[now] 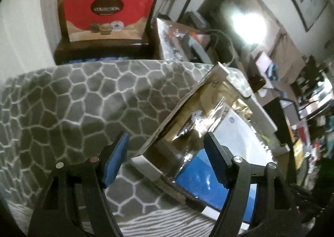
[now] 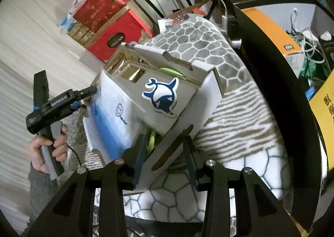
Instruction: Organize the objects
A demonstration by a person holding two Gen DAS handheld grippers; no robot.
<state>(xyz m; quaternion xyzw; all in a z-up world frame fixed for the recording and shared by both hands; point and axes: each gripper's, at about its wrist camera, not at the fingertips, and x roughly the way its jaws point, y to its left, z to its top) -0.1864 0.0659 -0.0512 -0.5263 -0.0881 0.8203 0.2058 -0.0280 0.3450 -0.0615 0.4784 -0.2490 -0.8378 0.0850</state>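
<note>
Right wrist view: the right tongs (image 2: 165, 158) are closed on the front flap of a white corrugated cardboard box (image 2: 167, 99) that stands just ahead of them on a plush patterned blanket (image 2: 240, 128). A glossy whale sticker (image 2: 161, 96) marks its wall. At far left the left tongs (image 2: 88, 93) meet the box's opposite side. Left wrist view: the left tongs (image 1: 166, 154) stand wide, empty, their blue pads (image 1: 117, 159) straddling the open box edge; crinkled gold foil packets (image 1: 200, 118) and a blue-and-white pouch (image 1: 208, 172) lie directly ahead inside. The box looks light and stiff yet crushable; flaps fold easily, so gripping a double-thickness wall seems safer. Foil appears slippery.
</note>
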